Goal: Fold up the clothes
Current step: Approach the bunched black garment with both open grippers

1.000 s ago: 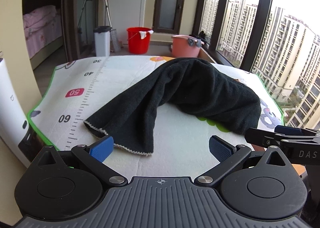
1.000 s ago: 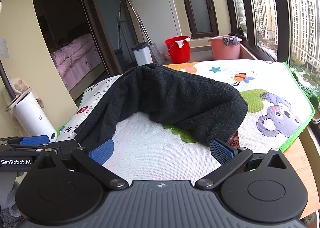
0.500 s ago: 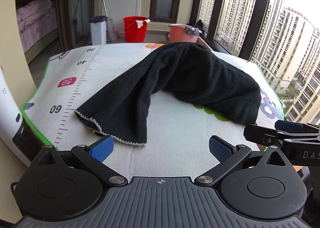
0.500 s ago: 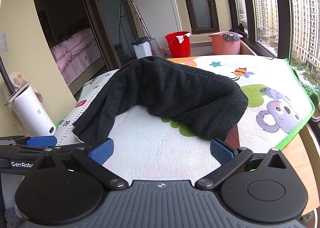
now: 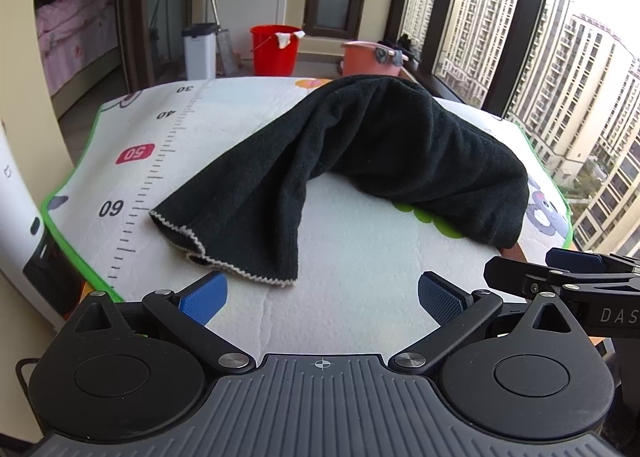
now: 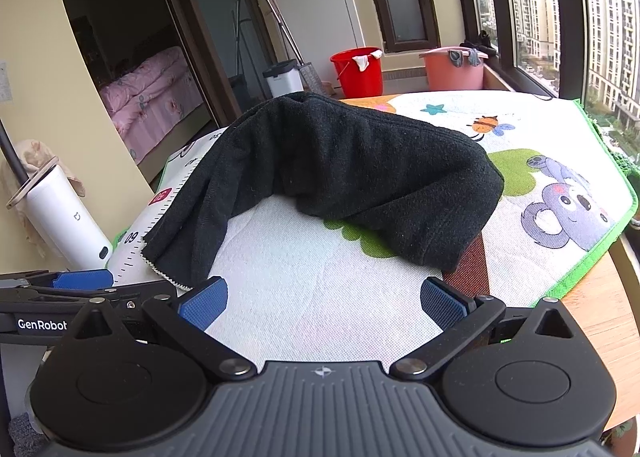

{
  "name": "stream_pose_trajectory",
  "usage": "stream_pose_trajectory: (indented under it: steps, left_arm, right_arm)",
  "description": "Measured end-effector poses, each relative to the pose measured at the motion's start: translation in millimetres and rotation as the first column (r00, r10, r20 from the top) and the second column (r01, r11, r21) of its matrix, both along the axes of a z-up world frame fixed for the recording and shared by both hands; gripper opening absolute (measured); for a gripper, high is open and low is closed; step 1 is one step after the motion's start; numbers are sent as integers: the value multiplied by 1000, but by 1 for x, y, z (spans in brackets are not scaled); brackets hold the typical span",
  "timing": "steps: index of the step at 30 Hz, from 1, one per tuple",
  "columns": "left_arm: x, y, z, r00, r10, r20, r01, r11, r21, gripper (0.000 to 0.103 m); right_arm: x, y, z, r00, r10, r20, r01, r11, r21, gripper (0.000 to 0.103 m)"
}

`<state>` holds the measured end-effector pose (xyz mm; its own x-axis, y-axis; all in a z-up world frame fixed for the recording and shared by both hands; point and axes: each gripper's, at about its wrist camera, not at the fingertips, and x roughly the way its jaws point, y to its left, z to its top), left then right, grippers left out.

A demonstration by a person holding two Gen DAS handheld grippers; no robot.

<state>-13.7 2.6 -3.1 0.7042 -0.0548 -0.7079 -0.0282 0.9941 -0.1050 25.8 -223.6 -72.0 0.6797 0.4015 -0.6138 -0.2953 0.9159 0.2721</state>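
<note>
A black knitted garment with a pale scalloped hem lies bunched in an arch on the printed play mat; it also shows in the right wrist view. My left gripper is open and empty, just in front of the garment's hem at the near left. My right gripper is open and empty, near the garment's right end. Each gripper shows at the edge of the other's view: the right one, the left one.
The mat covers a wooden table by large windows. A white cylindrical appliance stands at the table's left. A red bucket, a pink tub and a white bin stand on the floor beyond.
Both grippers have risen and tilted slightly, so the garment sits a bit lower in view. The garment has not moved. Both grippers stayed open.
</note>
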Motion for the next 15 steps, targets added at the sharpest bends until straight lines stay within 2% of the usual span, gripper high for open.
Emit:
stream_pose_trajectory:
  steps: [15]
  left_arm:
    - [3, 0, -5, 1000, -3, -14, 3, 1000, -14, 103]
  right_arm:
    - [1, -1, -2, 1000, -1, -2, 1, 1000, -1, 103]
